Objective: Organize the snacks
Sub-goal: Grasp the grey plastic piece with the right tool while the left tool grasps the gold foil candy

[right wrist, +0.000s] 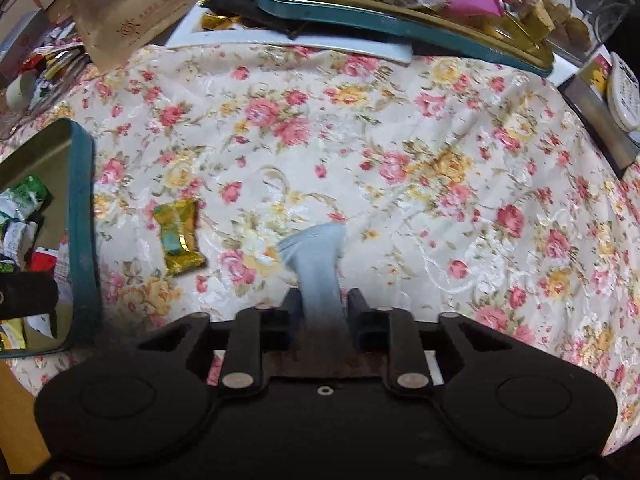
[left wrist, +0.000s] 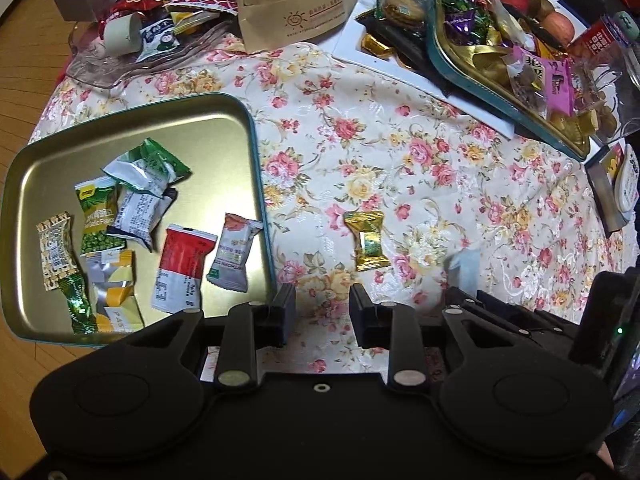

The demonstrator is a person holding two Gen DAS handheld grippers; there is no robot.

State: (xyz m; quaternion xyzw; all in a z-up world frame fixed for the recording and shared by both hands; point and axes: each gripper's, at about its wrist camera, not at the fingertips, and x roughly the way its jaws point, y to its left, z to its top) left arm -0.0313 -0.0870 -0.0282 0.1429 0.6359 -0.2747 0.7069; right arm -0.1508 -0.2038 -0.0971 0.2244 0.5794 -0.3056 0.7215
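Right tool (right wrist: 320, 300) pinching pale blurred wrapper (right wrist: 316, 256), left tool (left wrist: 322, 300) spread, label "PAS" (left wrist: 120, 316) in tin (left wrist: 256, 136).

Gold-wrapped candy (left wrist: 367, 242) beside tin tray (left wrist: 256, 148)

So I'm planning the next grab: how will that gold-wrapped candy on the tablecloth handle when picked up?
The gold-wrapped candy looks small, so probably light. Its shiny foil may be slippery against the fingers. The flared, crinkled ends likely flex, while the middle probably stays firm; lying flat, it seems unlikely to roll.
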